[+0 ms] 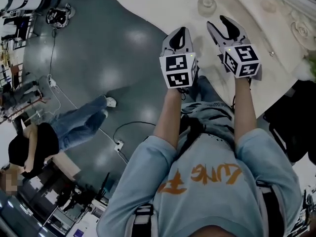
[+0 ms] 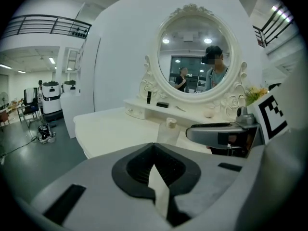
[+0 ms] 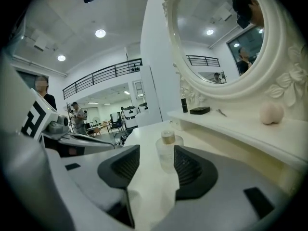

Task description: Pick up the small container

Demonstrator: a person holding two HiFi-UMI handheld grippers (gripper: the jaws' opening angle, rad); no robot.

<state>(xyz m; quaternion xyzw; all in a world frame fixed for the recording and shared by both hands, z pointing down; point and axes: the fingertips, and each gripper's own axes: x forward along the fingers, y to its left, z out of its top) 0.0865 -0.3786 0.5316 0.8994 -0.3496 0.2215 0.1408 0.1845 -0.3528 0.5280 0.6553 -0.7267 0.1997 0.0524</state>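
Right gripper point(image 1: 220, 24): jaws apart, nothing held, lined up on small container point(image 3: 168, 150), likely to straddle it. Container: upright on dressing table point(image 1: 148, 4), just ahead, untouched by pads. Left gripper point(image 1: 180, 33): closed, empty, alongside.

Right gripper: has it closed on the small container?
No, the right gripper is open; the small container stands untouched on the table beyond.

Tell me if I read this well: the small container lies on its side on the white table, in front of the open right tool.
Not quite. The small container stands upright, not on its side, on the white table, in front of the open right tool. The right gripper view shows this.
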